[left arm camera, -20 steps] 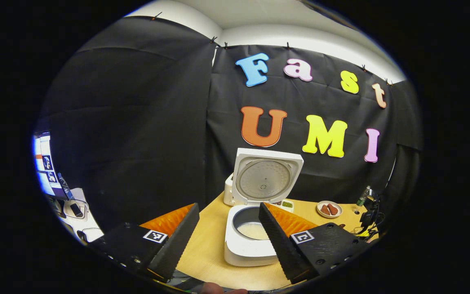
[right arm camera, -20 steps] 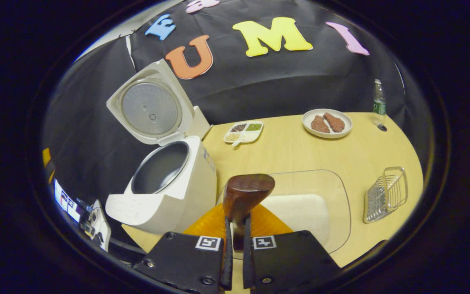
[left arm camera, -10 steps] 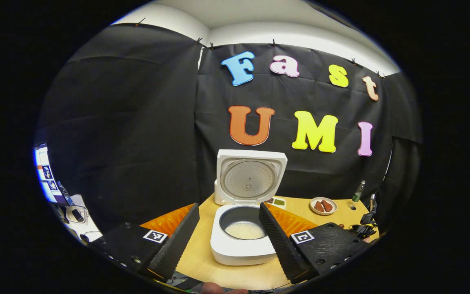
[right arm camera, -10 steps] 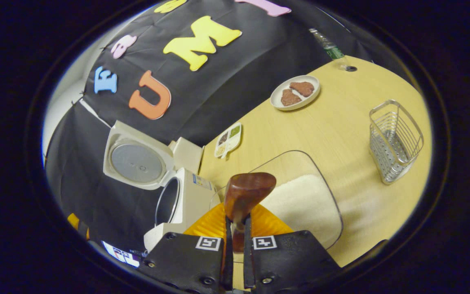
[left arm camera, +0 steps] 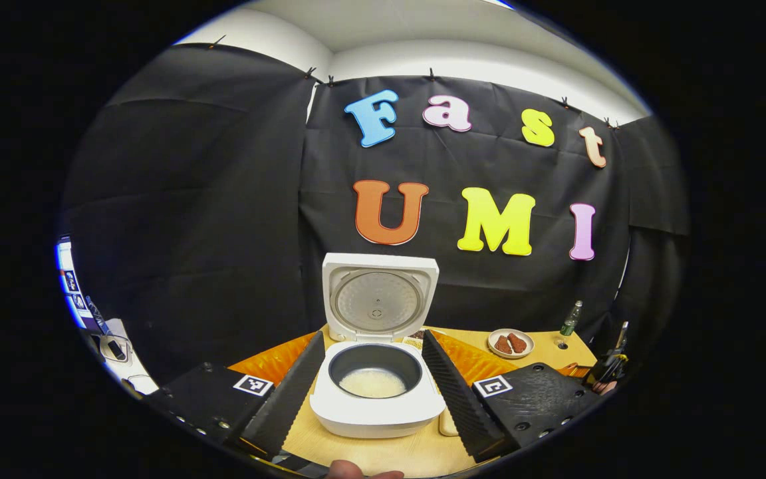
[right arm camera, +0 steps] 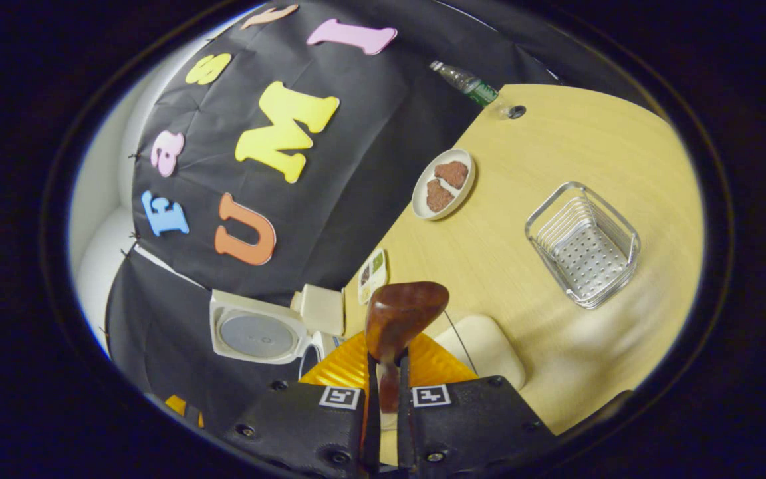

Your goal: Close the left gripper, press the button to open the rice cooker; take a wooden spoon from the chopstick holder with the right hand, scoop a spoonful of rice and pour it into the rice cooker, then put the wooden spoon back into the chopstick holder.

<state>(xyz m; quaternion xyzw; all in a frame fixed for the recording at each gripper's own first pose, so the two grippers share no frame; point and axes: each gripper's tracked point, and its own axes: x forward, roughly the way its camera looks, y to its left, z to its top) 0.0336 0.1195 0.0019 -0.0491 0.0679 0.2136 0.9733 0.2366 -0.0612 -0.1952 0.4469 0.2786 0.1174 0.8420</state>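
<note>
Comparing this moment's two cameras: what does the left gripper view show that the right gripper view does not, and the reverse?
Left gripper view alone: the left gripper with fingers spread, and white rice in the rice cooker's inner pot.

Right gripper view alone: the right gripper shut on the wooden spoon, and a wire chopstick holder standing empty.

Both: the cooker with its lid raised, the plate of brown pieces, the bottle and the wooden table.
</note>
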